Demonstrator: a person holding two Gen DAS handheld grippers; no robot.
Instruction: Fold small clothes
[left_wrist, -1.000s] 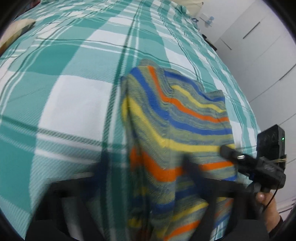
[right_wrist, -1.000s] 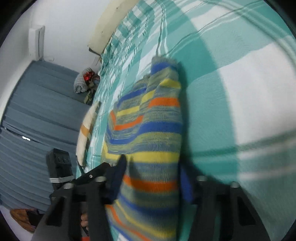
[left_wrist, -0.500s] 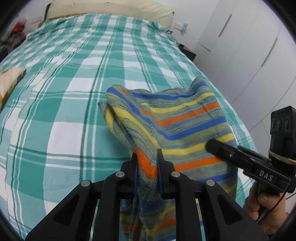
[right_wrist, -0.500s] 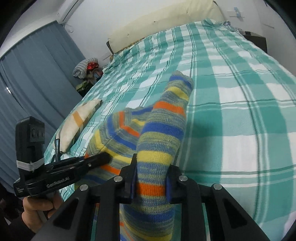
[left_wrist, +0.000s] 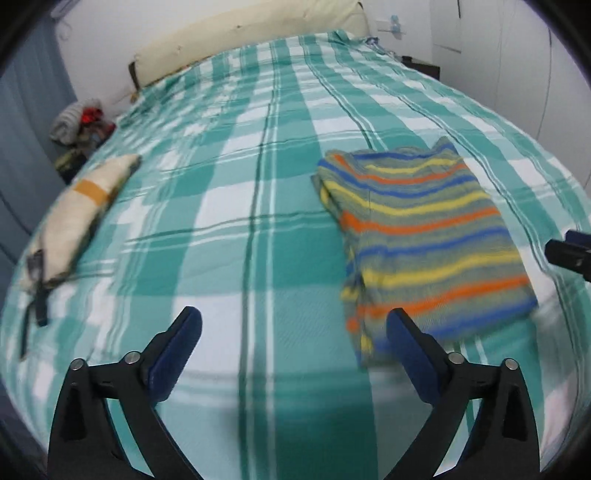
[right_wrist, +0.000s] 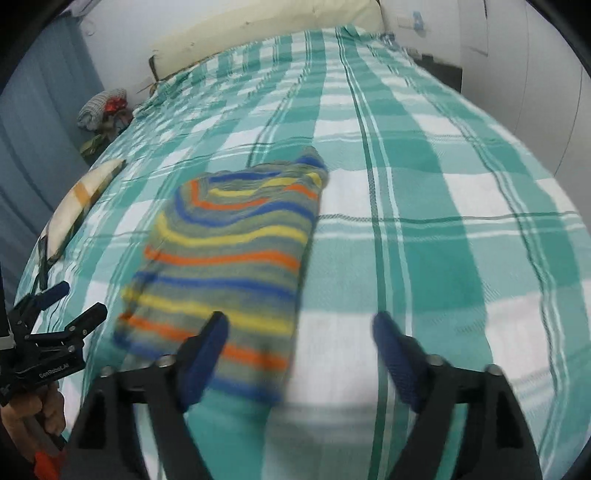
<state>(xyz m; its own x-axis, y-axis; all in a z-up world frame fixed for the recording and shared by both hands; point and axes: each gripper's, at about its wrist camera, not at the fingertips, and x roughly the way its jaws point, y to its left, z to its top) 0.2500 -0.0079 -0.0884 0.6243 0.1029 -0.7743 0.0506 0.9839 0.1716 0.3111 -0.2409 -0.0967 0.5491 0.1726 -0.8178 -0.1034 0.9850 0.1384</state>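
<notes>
The left gripper (left_wrist: 293, 328) is opening wide and holds nothing. The right gripper (right_wrist: 299, 332) is opening too, and it is empty. Both hang over the bed (left_wrist: 236, 206). The striped top (left_wrist: 424, 236) lies folded on the bed, let go, near the bed's near edge. A cream cloth (left_wrist: 81, 206) lies by the left edge.

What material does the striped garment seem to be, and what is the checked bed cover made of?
Striped garment: probably a knitted fabric, soft and matte; it lies folded in thick layers. Checked bed cover: apparently thin woven cloth, perhaps cotton, matte, with fine creases. Blur hides the weave itself.
</notes>
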